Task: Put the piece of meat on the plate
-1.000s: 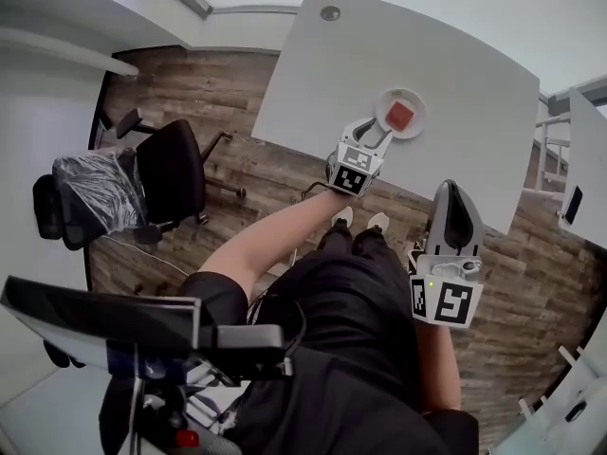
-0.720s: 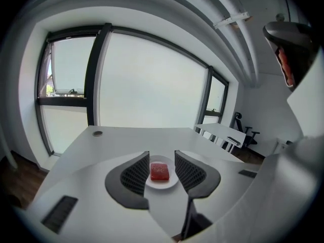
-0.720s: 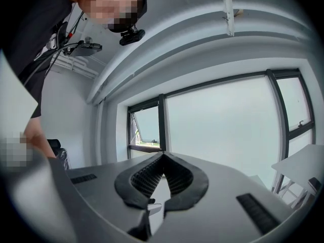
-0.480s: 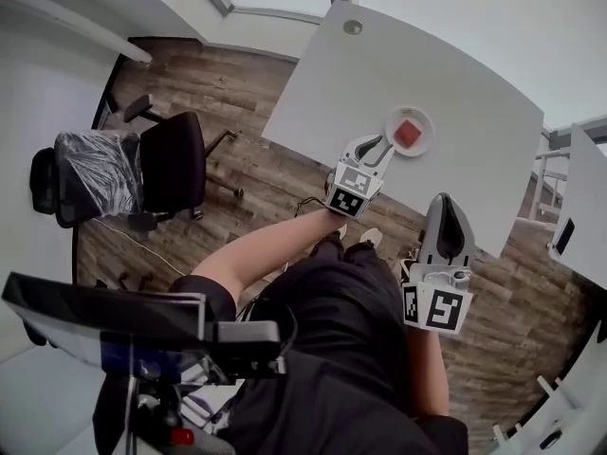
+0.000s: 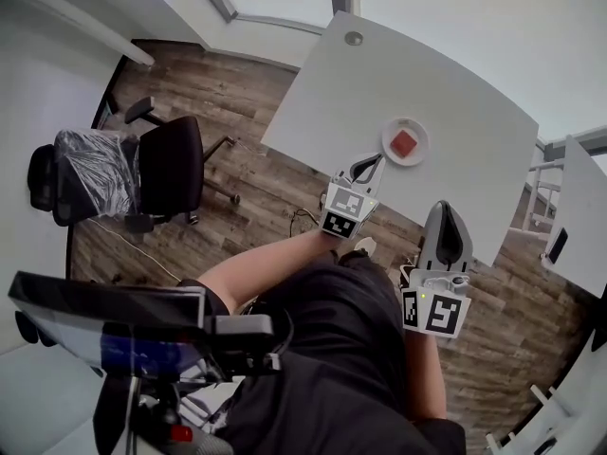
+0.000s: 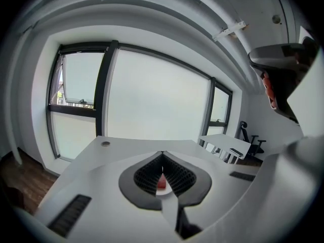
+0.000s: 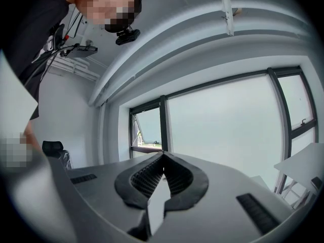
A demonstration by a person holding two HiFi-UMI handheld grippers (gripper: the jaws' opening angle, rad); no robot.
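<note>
A red piece of meat (image 5: 404, 143) lies on a small white plate (image 5: 418, 154) on the grey table (image 5: 455, 93). My left gripper (image 5: 369, 161) hovers over the table's near edge, a short way back from the plate. Its jaws have just been closing and now stand shut with nothing between them. In the left gripper view the meat (image 6: 161, 183) shows beyond the closed jaws of that gripper (image 6: 162, 154), on the plate (image 6: 165, 192). My right gripper (image 5: 445, 207) is held level near the table's right front edge, shut and empty, as the right gripper view (image 7: 163, 155) also shows.
A black office chair (image 5: 171, 164) and a plastic-wrapped chair (image 5: 90, 173) stand on the wooden floor at the left. A cable grommet (image 5: 354, 38) sits at the table's far edge. A second table (image 5: 579, 216) is at the right, a dark monitor (image 5: 114, 320) at the lower left.
The left gripper has drawn back from the plate toward the person and lifted, and its open jaws have closed. The meat stays on the plate. The right gripper has kept still.
</note>
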